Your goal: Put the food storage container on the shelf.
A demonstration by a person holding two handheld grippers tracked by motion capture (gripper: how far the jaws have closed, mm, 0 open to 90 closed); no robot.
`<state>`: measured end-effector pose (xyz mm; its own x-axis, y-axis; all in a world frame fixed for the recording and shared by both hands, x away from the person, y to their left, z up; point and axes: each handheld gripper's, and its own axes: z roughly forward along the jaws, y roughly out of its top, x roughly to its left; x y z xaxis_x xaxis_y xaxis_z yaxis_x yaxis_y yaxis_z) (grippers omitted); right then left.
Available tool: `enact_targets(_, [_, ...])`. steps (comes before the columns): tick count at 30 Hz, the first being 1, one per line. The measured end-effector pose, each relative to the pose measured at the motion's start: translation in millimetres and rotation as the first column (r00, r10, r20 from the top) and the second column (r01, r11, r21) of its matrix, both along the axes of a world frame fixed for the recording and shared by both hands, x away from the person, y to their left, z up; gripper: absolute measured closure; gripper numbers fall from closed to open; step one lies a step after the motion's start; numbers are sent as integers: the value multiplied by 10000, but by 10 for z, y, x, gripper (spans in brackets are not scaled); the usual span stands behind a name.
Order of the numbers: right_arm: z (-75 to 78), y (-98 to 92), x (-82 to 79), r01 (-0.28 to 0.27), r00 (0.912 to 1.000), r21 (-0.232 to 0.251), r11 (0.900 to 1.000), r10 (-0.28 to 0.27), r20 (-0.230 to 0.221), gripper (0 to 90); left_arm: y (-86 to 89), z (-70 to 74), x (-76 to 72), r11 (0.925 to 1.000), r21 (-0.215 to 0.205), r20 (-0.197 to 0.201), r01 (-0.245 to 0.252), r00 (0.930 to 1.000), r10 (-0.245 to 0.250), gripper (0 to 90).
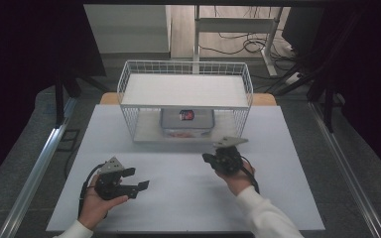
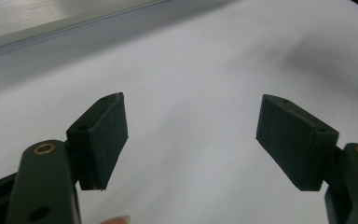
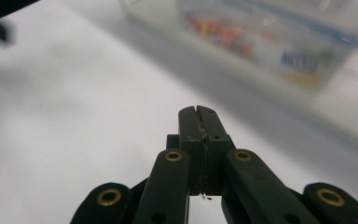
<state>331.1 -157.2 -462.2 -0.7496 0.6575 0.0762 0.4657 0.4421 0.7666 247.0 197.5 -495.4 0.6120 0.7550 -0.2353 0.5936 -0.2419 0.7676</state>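
A white wire basket rack stands at the far middle of the white table. On its lower shelf sits a clear plastic box with colourful contents, blurred in the right gripper view as the box. My left gripper rests low at the front left, held by a hand, jaws wide apart with nothing between the pads. My right gripper is just in front of the rack's right half. Its pads are pressed together and hold nothing.
Metal rails run along both sides of the table. Cables and a table frame lie on the floor beyond the rack. The table surface between the two grippers is bare white.
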Motion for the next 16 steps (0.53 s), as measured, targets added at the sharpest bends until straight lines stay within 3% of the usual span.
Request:
enact_targets(2, [0,-168,-160,-275,9996,-6,9996,274,-21,805,-16,-2,-2,10000,79,-15,24,10000,-24,246])
enact_targets(3, [-9,-262,-251,-369,9993,-52,9993,369,105,725,-25,-6,0,9999,142,-16,28,10000,-27,246])
enact_targets(4, [-30,-370,-345,-461,9987,-84,9989,462,222,584,-31,-9,3,9999,140,-35,30,10000,-30,245])
enact_targets(7, [-39,-568,-462,-134,9998,181,9997,131,143,385,-54,-12,24,9998,166,-82,49,10000,-48,244])
enact_targets(11, [7,-685,-507,-63,9999,755,9971,53,138,313,-80,-6,33,9995,272,-14,128,9999,-128,243])
enact_targets(16, [4,-673,-512,-80,9999,829,9965,67,158,245,-77,-3,49,9993,322,15,193,9998,-193,242])
